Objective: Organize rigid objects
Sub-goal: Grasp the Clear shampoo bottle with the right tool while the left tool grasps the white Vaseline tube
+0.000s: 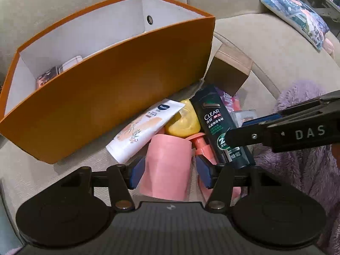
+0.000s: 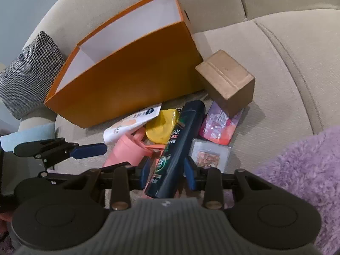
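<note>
Left wrist view: my left gripper [image 1: 170, 170] has its fingers wide, straddling the pink cup [image 1: 167, 165] on the sofa [image 1: 265, 48]; pads look just off its sides, so not gripped yet, I judge. Beyond the fingertips: white tube [image 1: 142, 127], yellow case [image 1: 182, 121], orange box [image 1: 119, 89] further out. Risk: the smooth round cup rolls or squirts out as the fingers close, since the cushion is soft.

Right wrist view: my right gripper [image 2: 165, 171] has its fingers narrow, clamped on the dark shampoo bottle [image 2: 176, 148], which runs forward between them. Risk: glossy plastic, grip near one end, so it could pivot and knock the clear case [image 2: 210, 155] right of the fingers. Cardboard box [image 2: 227, 78] matte, blocky, beyond.
</note>
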`<state>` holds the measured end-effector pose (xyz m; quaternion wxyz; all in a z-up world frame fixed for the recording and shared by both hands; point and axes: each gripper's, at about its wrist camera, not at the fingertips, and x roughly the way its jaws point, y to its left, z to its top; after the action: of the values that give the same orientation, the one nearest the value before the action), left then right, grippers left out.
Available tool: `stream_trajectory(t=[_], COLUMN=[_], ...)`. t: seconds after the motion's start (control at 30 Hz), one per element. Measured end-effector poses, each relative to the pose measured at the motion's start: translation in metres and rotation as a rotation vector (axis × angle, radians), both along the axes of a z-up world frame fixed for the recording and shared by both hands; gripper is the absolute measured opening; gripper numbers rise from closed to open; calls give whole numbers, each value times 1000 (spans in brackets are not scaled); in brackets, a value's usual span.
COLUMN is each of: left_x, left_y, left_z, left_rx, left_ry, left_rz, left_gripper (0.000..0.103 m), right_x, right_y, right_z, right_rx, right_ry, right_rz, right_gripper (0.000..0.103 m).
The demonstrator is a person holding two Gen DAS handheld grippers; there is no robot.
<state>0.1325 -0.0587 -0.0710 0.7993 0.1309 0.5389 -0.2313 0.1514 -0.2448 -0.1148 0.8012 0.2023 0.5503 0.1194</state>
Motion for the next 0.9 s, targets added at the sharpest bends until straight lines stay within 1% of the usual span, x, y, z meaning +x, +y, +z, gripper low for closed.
stream_trajectory(t=[0.07, 0.2, 0.33, 0.47, 0.5, 0.57, 0.7, 0.77, 0.87, 0.9], left_x=[1, 6, 22, 35, 38, 46, 58, 61, 61, 62], left_y=[0, 5, 5, -10, -14, -18, -26, -30, -30, -28], left_z=[1, 11, 12, 4, 0, -6, -20, -27, -34, -34], left_rx=[3, -16, 42, 99, 115, 115, 112, 130, 155, 139], left_ry=[-10, -72, -92, -97, -95, -82, -16, -6, -16, -11], left_rz=[5, 5, -7, -70, -76, -78, -106, -115, -115, -114], left_gripper=[65, 65, 65, 65, 65, 66, 66, 66, 62, 56], right_x=[5, 18, 35, 48, 49, 53, 58, 58, 56, 56], right_y=[2, 3, 4, 6, 6, 6, 4, 4, 2, 2], right_z=[-1, -1, -5, -14, -16, -21, -39, -40, -39, -38], right_rx=[-8, -30, -58, -86, -82, -75, -36, -28, -12, -16], right_ry=[-2, -7, 7, 57, 63, 80, 144, 143, 150, 149], right_rz=[1, -5, -13, -11, -9, -6, -16, -20, -29, -31], right_gripper=[38, 38, 38, 41, 43, 44, 43, 41, 40, 40])
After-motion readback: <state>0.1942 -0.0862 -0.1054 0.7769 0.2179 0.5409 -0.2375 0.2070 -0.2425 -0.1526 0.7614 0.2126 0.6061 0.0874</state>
